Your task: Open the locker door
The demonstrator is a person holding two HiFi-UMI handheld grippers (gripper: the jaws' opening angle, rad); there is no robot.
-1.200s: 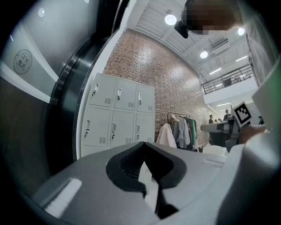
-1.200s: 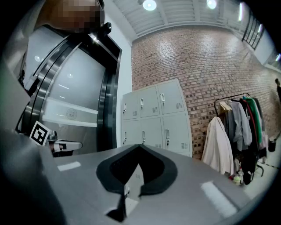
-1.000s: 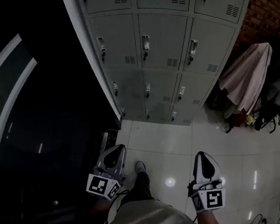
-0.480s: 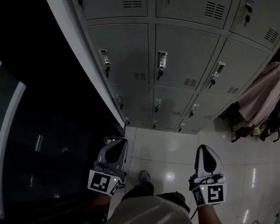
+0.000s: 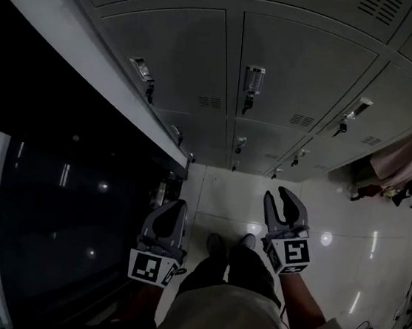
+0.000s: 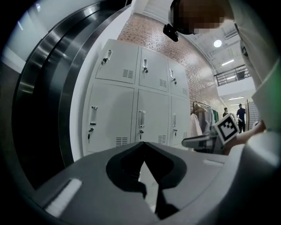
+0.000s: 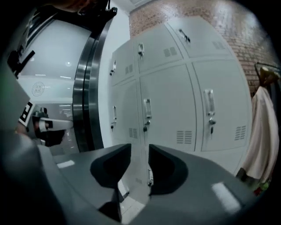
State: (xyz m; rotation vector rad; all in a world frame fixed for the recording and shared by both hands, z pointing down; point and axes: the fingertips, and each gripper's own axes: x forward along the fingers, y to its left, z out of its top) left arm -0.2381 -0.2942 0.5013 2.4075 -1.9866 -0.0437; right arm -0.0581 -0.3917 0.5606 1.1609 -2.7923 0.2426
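Among the grey metal lockers (image 5: 307, 68) no door is opened yet; the left gripper (image 5: 174, 208) is held shut, the right gripper (image 5: 279, 199) has just been parted, empty.

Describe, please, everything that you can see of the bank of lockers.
The bank of lockers is a block of pale grey doors, metal by the look, in rows and columns. Each door carries an upright handle with a lock under it and a small louvred vent near a lower corner. Every door in view is shut. It stands on the glossy tiled floor before a brick wall, a dark curved frame at its left, hanging clothes at its right. Nothing is seen touching the doors.
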